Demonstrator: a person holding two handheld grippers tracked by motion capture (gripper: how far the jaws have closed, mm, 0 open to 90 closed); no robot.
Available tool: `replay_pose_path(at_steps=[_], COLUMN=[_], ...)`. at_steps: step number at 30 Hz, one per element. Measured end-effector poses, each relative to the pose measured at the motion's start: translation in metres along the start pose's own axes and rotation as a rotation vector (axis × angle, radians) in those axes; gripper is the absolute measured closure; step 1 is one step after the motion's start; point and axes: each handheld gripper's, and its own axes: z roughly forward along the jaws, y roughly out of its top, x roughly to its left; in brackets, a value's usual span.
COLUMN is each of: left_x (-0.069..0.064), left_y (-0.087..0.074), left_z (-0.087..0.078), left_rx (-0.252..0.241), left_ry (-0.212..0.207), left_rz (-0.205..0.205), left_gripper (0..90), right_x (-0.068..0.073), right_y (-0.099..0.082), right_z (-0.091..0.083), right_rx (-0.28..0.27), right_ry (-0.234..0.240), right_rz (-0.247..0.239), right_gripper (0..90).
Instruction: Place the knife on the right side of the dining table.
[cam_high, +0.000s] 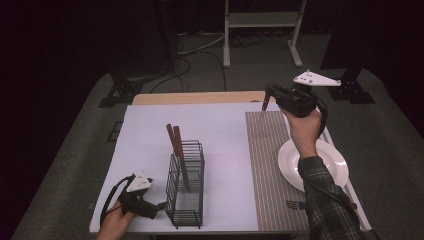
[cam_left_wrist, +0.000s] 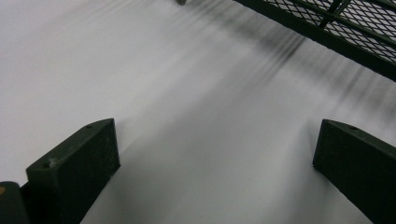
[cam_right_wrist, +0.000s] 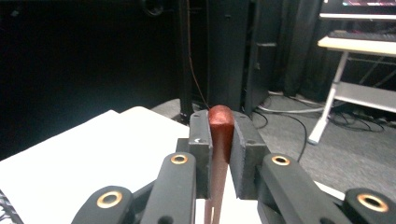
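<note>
While the right claw (cam_high: 266, 98) is raised above the far edge of the counter (cam_high: 150, 125), at about one o'clock in the high view, it grips a red-brown-handled utensil (cam_high: 264, 104) whose thin metal end hangs down toward the striped placemat (cam_high: 265, 150). A white plate (cam_high: 336, 165) lies on that mat at three o'clock, with a fork (cam_high: 295, 204) near four o'clock. The wire caddy (cam_high: 186, 185) stands at six o'clock and holds two more brown-handled utensils (cam_high: 176, 142), leaning toward eleven. The left claw (cam_high: 159, 205) rests low at seven o'clock, just beside the caddy.

In the left gripper view, the left claw (cam_left_wrist: 215, 163) stands wide apart with nothing between its jaws, just bare white counter (cam_left_wrist: 140, 70); the caddy's mesh (cam_left_wrist: 355, 28) crosses at one o'clock.

In the right gripper view, the right claw (cam_right_wrist: 220, 156) is clamped on the utensil's rounded handle (cam_right_wrist: 221, 128), which stands upright at the centre.
</note>
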Motion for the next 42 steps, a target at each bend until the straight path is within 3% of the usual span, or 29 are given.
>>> replay_pose_path(at_steps=[5, 18, 32, 42], left_x=[0.000, 0.000, 0.000, 0.000], left_y=[0.000, 0.000, 0.000, 0.000], left_z=[0.000, 0.000, 0.000, 0.000], left_rx=[0.000, 0.000, 0.000, 0.000], left_ry=[0.000, 0.000, -0.001, -0.001], left_rz=[0.000, 0.000, -0.001, -0.002], left_gripper=[0.0, 0.0, 0.0, 0.0], right_x=[-0.007, -0.021, -0.030, -0.033], right_y=[-0.011, -0.033, -0.045, -0.045], right_z=[0.005, 0.018, 0.021, 0.017], right_rx=[0.030, 0.061, 0.069, 0.075], right_ry=[-0.042, -0.082, -0.089, -0.092], right_rz=[-0.012, 0.033, 0.082, 0.079], right_gripper=[79.9, 80.0, 79.9, 79.3])
